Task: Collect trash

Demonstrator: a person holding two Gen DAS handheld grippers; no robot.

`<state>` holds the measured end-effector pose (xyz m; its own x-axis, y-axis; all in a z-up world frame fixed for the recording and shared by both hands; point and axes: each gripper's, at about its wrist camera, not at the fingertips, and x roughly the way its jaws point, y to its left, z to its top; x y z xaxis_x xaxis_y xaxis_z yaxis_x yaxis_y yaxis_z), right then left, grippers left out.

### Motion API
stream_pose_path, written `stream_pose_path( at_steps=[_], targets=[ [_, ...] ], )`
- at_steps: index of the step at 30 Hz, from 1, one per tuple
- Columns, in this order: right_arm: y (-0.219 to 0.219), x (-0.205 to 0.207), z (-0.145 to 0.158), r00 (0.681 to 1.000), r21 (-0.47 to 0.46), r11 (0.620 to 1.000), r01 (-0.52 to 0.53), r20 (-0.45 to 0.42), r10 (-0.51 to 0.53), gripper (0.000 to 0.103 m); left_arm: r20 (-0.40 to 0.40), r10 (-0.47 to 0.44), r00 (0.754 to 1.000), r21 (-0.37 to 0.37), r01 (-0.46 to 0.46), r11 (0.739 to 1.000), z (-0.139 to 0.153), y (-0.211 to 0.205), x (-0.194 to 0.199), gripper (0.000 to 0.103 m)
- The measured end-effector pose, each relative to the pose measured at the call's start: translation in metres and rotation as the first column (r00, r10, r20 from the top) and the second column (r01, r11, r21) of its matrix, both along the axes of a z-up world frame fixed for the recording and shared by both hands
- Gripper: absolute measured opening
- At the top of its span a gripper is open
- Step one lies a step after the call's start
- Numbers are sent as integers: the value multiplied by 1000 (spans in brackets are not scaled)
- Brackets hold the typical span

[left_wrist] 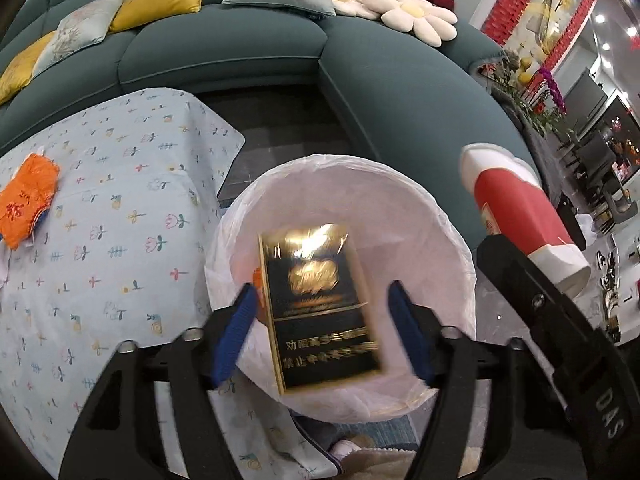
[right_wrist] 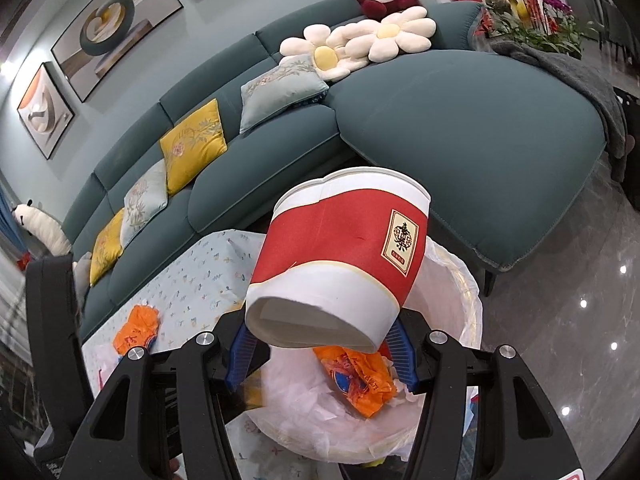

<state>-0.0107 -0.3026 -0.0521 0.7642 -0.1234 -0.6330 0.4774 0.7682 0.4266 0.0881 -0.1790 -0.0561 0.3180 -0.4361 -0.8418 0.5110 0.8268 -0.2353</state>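
Observation:
A black and gold cigarette box [left_wrist: 320, 304] hangs blurred between the blue pads [left_wrist: 240, 320] of my left gripper [left_wrist: 324, 328], directly over the white-lined trash bin [left_wrist: 440, 208]. Gaps show on both sides of the box, so the jaws stand open and do not press on it. My right gripper [right_wrist: 320, 344] is shut on a squashed red and white paper cup [right_wrist: 340, 256], held tilted above the bin's liner [right_wrist: 460, 280]. The same cup [left_wrist: 520, 216] shows at the right of the left wrist view. A crumpled orange wrapper [right_wrist: 356, 380] lies inside the bin.
A low table with a pale floral cloth [left_wrist: 120, 220] stands left of the bin and carries another orange wrapper [left_wrist: 28, 200]. A teal sofa [left_wrist: 240, 48] with cushions curves behind both. Glossy grey floor [right_wrist: 560, 300] lies to the right.

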Motion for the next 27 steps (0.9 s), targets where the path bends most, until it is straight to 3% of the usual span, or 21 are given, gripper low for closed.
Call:
stream_pose_path(
  at_steps=[4,17,27],
  targets=[
    [-1,1,1,1000,1,1000,3,3,-3,56,11,7,1000,1,-7,1000,-1,1,0,76],
    [10,5,3,1000,-20,1000,-10,-12,10,59,38,70,997,32,-71,997,0,26,3,76],
    [25,14,5,999,-96,995,-36,-25,34,66,70,152,986,63,-156,986,4,61,8,76]
  ],
)
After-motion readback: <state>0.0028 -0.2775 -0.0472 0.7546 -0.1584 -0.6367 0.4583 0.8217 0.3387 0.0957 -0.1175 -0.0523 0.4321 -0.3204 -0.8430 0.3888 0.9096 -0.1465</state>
